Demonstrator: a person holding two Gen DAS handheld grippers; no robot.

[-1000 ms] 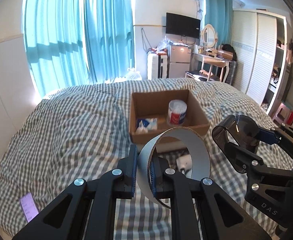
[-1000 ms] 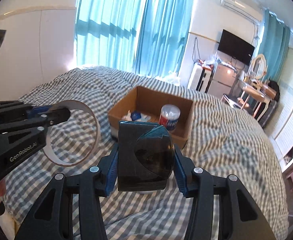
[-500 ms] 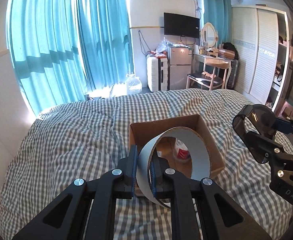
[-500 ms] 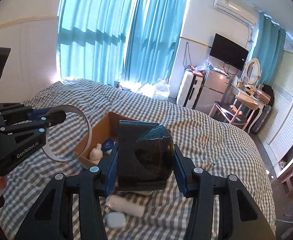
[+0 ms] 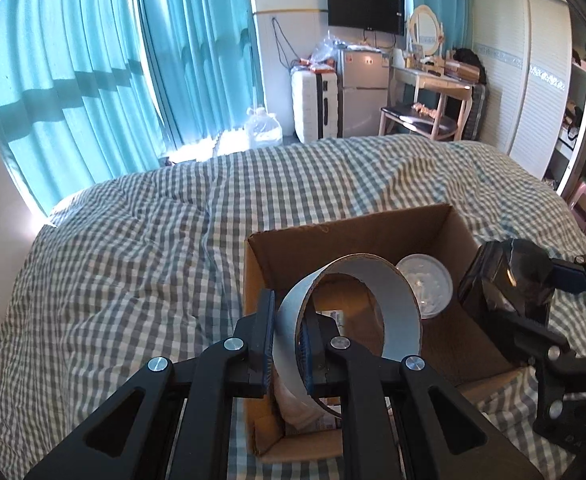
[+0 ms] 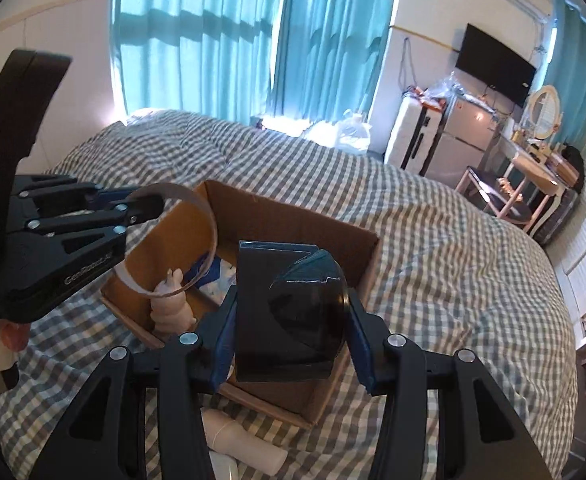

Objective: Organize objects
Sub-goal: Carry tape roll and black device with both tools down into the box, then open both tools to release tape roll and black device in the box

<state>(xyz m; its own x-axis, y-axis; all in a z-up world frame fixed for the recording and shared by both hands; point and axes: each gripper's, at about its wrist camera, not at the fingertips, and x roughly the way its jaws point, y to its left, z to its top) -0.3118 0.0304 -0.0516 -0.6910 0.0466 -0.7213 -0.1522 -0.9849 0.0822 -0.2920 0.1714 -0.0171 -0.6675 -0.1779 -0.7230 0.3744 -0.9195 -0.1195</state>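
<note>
My left gripper (image 5: 287, 342) is shut on the wall of a wide, nearly empty tape roll (image 5: 397, 300), holding it over the open cardboard box (image 5: 277, 256) on the checked bed. The same roll (image 6: 209, 224) and left gripper (image 6: 141, 210) show at the left of the right wrist view. My right gripper (image 6: 289, 316) is shut on a glossy black box-shaped object (image 6: 289, 304) above the box's (image 6: 367, 252) near right side; it also appears at the right of the left wrist view (image 5: 509, 280). Inside the box lie a white-lidded tub (image 5: 427, 284) and a pale figurine (image 6: 169, 304).
The grey-and-white checked duvet (image 5: 133, 248) spreads all around the box. A cream cylinder (image 6: 249, 444) lies on the bed just in front of the box. Beyond the bed are teal curtains (image 5: 113, 60), a suitcase, a small fridge and a dressing table with a chair.
Both grippers have moved forward over the bed with their loads; the box, far ahead a second ago, now lies right under the tape roll and the black object.
</note>
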